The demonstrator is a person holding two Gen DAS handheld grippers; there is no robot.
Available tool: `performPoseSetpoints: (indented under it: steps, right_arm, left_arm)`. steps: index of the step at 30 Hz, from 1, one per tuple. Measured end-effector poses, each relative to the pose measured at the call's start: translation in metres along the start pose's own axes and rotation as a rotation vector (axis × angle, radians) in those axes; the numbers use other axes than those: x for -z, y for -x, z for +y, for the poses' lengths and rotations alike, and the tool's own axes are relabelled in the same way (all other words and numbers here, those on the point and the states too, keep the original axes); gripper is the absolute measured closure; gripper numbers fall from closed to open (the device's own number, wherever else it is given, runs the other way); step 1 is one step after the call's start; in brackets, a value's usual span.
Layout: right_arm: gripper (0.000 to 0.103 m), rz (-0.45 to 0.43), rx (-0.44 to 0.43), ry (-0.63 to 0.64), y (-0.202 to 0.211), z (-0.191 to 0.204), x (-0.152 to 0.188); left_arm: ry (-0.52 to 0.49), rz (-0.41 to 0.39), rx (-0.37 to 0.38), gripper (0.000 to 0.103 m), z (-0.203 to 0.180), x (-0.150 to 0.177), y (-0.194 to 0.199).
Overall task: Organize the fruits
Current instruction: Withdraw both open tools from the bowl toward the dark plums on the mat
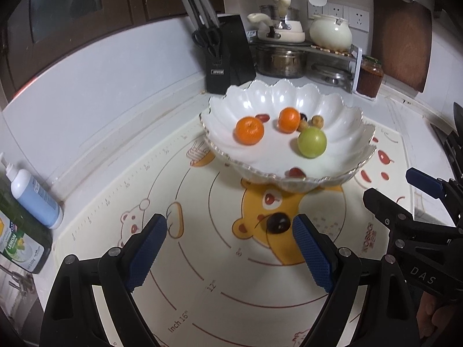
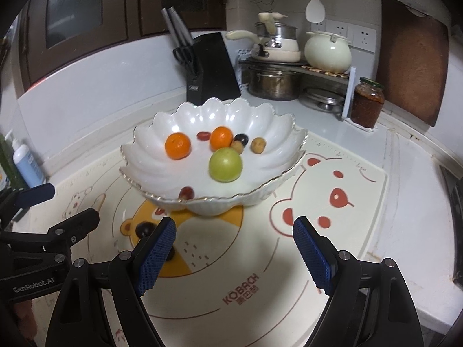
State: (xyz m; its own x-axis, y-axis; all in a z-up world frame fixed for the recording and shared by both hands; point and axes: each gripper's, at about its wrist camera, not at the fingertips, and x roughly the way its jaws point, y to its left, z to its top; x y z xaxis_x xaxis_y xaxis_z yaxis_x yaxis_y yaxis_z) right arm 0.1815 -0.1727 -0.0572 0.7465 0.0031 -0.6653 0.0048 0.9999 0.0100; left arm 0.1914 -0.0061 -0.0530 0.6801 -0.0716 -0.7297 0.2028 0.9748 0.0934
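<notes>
A white scalloped bowl (image 1: 341, 115) (image 2: 144, 156) stands on the printed mat. It holds two oranges (image 1: 249, 130) (image 2: 177, 146), a green apple (image 1: 312, 142) (image 2: 225, 164), red grapes and small brown fruits. One dark grape (image 1: 278, 223) (image 2: 143, 229) lies on the mat in front of the bowl. My left gripper (image 1: 230, 248) is open and empty, the grape just inside its right finger. My right gripper (image 2: 234, 253) is open and empty, right of the grape. A second dark fruit sits half hidden behind the right gripper's left finger (image 2: 157, 248).
A black knife block (image 1: 228, 57) (image 2: 209, 69), pots on a rack (image 1: 280, 57) (image 2: 273, 82) and a jar (image 1: 369, 76) (image 2: 367, 105) stand behind the bowl. Soap bottles (image 1: 34, 199) stand at the left wall. A cutting board (image 2: 413, 66) leans at the right.
</notes>
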Motion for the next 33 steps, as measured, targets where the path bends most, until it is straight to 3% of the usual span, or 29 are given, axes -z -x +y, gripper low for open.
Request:
performPoseSetpoints:
  steps: [17, 24, 28, 33]
  right_arm:
    - [0.022, 0.073, -0.057, 0.092, -0.03, 0.043, 0.025]
    - [0.037, 0.108, -0.081, 0.119, -0.042, 0.058, 0.031]
    - [0.051, 0.13, -0.09, 0.12, -0.05, 0.059, 0.032]
    - [0.059, 0.154, -0.098, 0.123, -0.059, 0.059, 0.034]
  left_arm:
    - [0.011, 0.048, -0.001, 0.014, 0.03, 0.023, -0.021]
    - [0.036, 0.067, -0.005, 0.014, 0.04, 0.026, -0.027]
    - [0.039, 0.068, -0.006, 0.014, 0.04, 0.028, -0.028]
    - [0.04, 0.076, -0.01, 0.014, 0.04, 0.028, -0.03]
